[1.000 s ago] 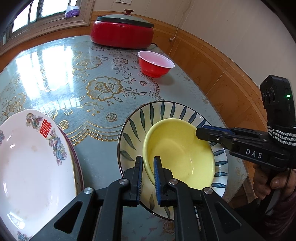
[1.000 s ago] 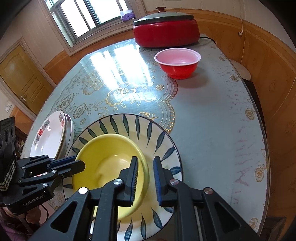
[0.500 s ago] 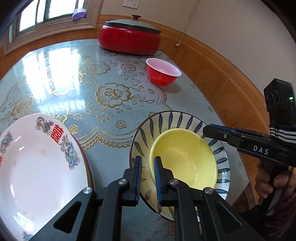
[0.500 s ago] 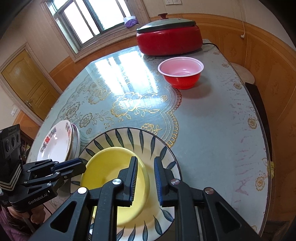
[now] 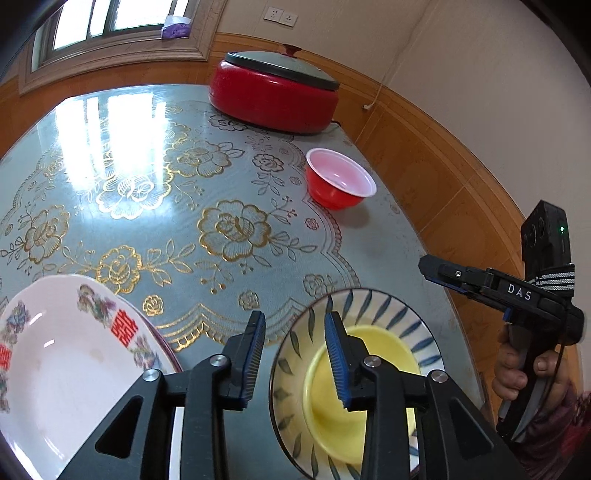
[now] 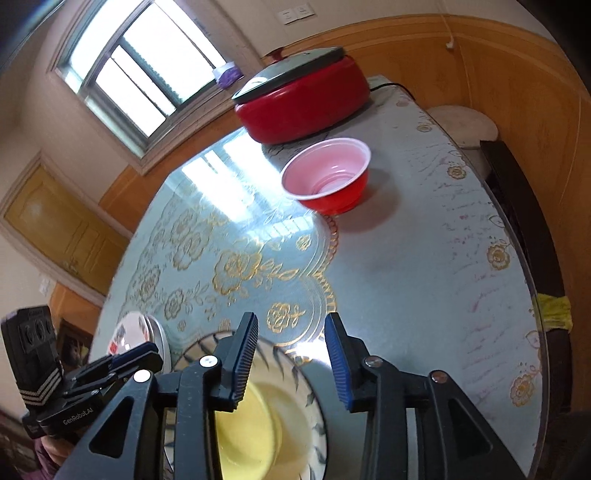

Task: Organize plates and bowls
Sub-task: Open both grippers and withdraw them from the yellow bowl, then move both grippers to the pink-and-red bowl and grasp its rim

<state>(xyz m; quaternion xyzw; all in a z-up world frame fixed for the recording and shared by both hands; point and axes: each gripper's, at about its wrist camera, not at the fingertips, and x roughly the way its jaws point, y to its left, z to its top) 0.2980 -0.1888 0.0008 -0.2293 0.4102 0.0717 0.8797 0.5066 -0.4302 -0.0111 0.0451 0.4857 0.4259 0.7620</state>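
Left wrist: yellow bowl (image 5: 373,373) nested in leaf-patterned plate (image 5: 373,306) (blurred).

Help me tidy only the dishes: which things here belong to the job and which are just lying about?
Belongs to the job: yellow bowl, leaf-patterned plate, red bowl, white plates.
Just lying about: red cooker, purple thing on the windowsill.

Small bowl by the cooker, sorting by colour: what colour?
Red outside, pink inside; right wrist view.
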